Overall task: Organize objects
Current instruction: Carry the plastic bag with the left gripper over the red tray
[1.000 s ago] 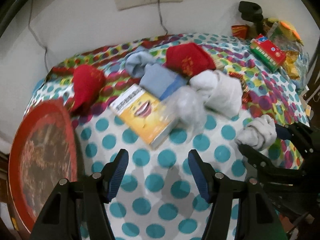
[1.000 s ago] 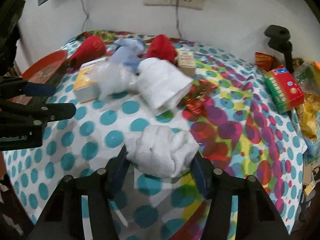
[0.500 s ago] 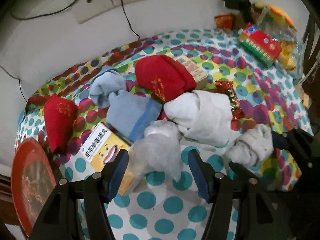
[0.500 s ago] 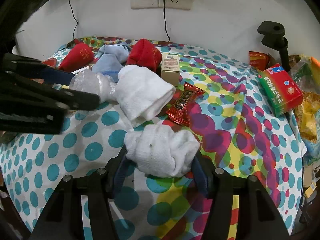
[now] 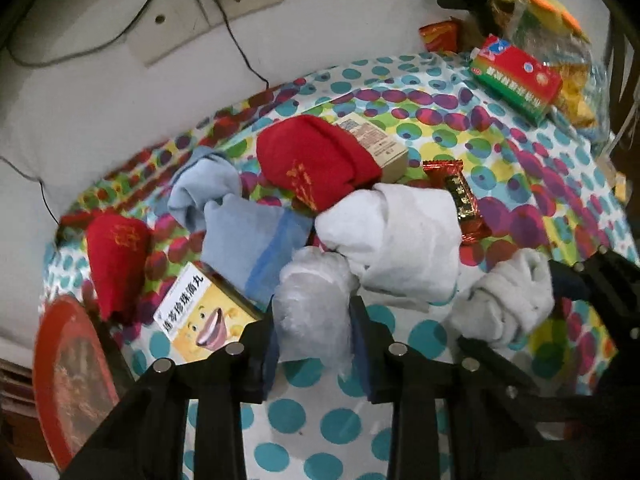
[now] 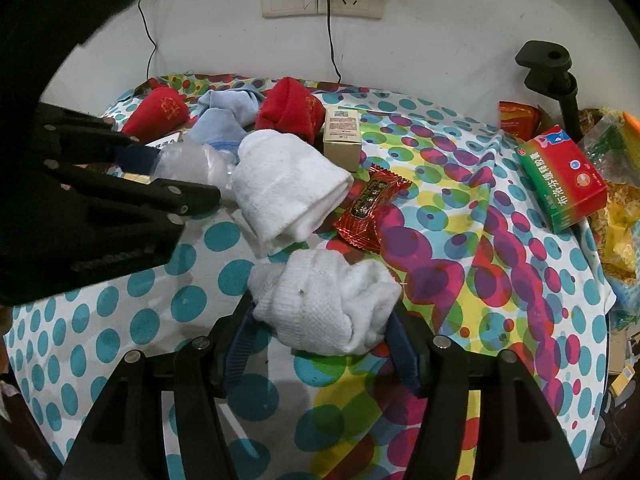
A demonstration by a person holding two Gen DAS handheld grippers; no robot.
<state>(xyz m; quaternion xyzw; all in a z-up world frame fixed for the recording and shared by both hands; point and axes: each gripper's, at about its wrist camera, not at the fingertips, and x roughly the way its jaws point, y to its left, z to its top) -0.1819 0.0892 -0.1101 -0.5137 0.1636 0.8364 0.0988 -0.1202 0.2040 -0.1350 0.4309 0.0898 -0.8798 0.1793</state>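
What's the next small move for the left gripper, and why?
Probably lift it a little. The left gripper has its fingers against both sides of the clear plastic bag, which lies against the white sock and over the yellow box; raising frees it without dragging them.

The desk's polka-dot cloth (image 6: pixel 440 280) looks smooth and matt. The rolled white sock (image 6: pixel 328 304) is ribbed knit, the plastic bag (image 5: pixel 314 316) crinkled and translucent. The candy wrapper (image 6: pixel 370 204) is glossy foil, the medicine box (image 6: pixel 564 176) slick cardboard.
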